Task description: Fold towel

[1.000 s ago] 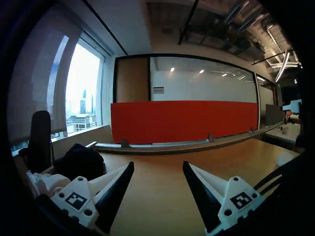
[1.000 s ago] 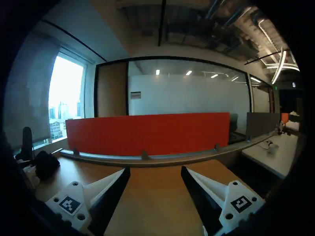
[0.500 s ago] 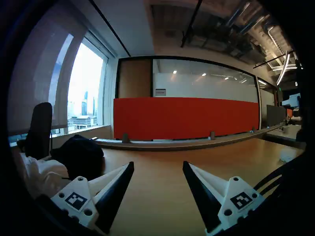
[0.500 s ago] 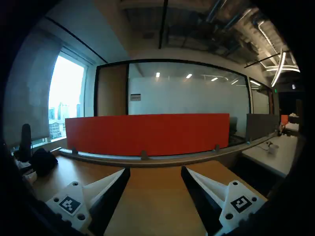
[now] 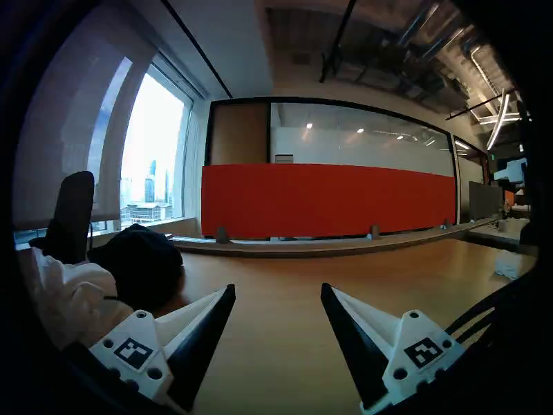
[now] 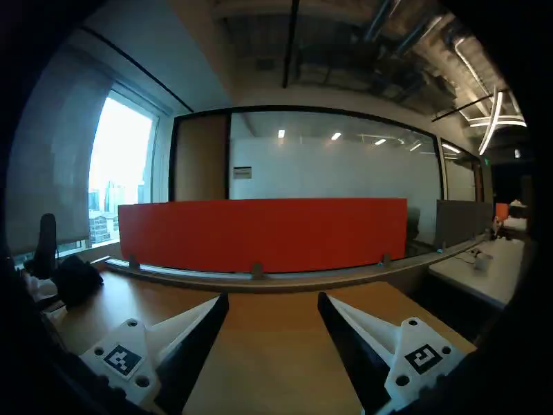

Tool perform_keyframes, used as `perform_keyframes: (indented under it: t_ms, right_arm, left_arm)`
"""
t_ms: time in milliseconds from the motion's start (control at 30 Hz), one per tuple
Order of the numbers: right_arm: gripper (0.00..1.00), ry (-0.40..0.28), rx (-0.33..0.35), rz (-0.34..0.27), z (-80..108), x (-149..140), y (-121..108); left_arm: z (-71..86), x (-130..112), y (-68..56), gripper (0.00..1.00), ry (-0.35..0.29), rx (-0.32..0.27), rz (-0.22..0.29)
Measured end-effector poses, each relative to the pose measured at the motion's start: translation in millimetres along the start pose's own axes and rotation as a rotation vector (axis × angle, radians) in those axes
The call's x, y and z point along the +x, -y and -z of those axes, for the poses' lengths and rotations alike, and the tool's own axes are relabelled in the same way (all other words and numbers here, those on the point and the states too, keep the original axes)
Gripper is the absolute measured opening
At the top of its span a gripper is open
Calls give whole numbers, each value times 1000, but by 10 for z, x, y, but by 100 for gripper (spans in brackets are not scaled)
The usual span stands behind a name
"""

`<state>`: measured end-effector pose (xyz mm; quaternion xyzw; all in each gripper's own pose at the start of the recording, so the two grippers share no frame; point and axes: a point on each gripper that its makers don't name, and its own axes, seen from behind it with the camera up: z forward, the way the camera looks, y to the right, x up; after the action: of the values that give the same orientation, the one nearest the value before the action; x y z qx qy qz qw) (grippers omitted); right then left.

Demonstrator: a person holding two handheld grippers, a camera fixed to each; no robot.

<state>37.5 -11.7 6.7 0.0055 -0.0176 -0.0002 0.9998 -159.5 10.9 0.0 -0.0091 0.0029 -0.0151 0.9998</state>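
A crumpled white cloth [image 5: 66,297] lies on the wooden table [image 5: 290,325] at the far left of the left gripper view, partly under a black bag [image 5: 142,266]. My left gripper [image 5: 277,289] is open just above the tabletop, right of that cloth, with nothing between its fingers. In the right gripper view, my right gripper [image 6: 273,297] is also open and empty above the wooden table [image 6: 276,353]. The black bag [image 6: 75,280] and a sliver of white cloth [image 6: 33,282] sit far off to its left.
A red divider panel [image 5: 325,200] runs along the table's far edge, also seen as the red divider [image 6: 263,235]. A black chair back [image 5: 69,214] stands by the window. A small white crumpled item [image 5: 513,264] lies at the right. A white desk [image 6: 484,273] stands beyond the table's right end.
The left gripper has sunk lower and drifted toward the white cloth and black bag, which now look larger and nearer. The right gripper has barely moved. Both stayed open.
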Motion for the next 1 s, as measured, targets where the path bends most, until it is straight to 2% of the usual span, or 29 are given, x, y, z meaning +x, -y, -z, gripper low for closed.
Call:
perform_keyframes:
  t_ms: [200, 400, 800, 1000]
  right_arm:
    - [100, -9, 0, 0, 6, 3, -35]
    - [100, -14, 1, 0, 20, 26, -86]
    - [100, -18, -4, 0, 34, 39, -172]
    - [100, -20, -5, 19, 27, 44, -193]
  left_arm:
    - [11, -85, 2, 92, 4, 1, -4]
    - [-2, -82, -20, 92, 1, -5, -11]
    - [13, -77, 14, 92, -2, 5, -7]
    - [13, -83, 14, 92, -1, 4, -8]
